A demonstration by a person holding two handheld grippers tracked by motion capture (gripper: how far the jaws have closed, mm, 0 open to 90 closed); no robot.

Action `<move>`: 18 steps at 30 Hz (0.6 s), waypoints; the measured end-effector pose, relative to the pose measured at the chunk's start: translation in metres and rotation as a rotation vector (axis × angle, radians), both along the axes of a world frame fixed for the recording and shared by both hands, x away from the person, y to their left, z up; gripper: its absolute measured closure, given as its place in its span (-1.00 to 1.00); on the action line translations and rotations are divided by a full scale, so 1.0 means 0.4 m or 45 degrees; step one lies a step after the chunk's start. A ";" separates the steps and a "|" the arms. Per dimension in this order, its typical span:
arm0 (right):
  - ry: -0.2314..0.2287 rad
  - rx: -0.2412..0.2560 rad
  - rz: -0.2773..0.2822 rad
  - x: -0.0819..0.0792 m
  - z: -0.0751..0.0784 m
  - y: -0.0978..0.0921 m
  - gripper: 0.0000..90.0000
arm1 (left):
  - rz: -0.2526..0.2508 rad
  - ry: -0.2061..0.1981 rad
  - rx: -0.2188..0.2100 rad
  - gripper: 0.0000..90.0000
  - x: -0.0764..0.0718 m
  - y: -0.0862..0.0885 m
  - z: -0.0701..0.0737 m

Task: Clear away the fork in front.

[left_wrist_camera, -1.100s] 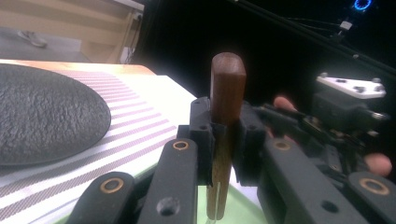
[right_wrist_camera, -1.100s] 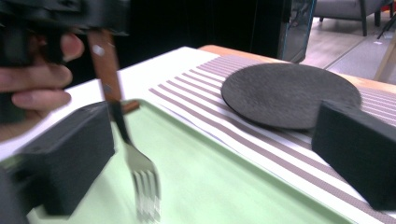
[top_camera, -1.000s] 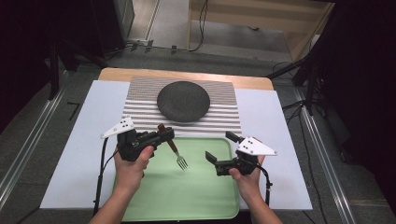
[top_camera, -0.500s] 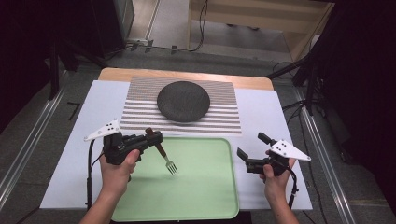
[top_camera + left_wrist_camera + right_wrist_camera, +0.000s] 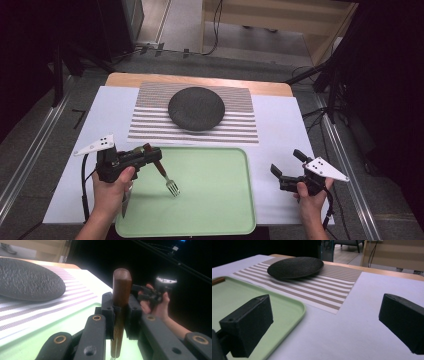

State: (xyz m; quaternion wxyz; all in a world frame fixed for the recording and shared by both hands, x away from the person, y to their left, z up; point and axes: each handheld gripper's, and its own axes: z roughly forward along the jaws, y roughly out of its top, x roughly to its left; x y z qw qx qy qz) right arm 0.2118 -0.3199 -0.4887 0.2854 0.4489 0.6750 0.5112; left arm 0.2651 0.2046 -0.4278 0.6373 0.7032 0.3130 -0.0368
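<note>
High view: the left gripper [image 5: 150,159] clamps the wooden handle of 1 fork [image 5: 165,175], tines hanging over the green tray [image 5: 220,210] near its left edge. Light, stiff, slim; the handle looks the sensible grip. The right gripper [image 5: 286,169] hovers off the tray's right edge, jaws wide apart, empty.

The worktop [image 5: 200,79] is a wooden surface whose bare edge shows only along the far side, since a white sheet [image 5: 285,135] covers nearly all of it. On the sheet's far half lies a striped placemat [image 5: 150,122], and just nearer the person, with a narrow white gap between, sits a light green tray [image 5: 220,200] with rounded corners. A dark round plate [image 5: 196,108] rests in the middle of the placemat, and the sheet is bare on both sides of the tray.
</note>
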 end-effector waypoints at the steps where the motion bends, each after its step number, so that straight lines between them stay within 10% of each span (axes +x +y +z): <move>1: 0.002 -0.003 0.002 -0.002 -0.003 -0.004 -1.00 | -0.003 0.004 0.005 0.79 -0.002 0.002 -0.003; 18: 0.018 -0.025 -0.047 -0.007 -0.029 -0.037 -1.00 | -0.044 0.130 0.022 0.78 0.044 0.015 -0.043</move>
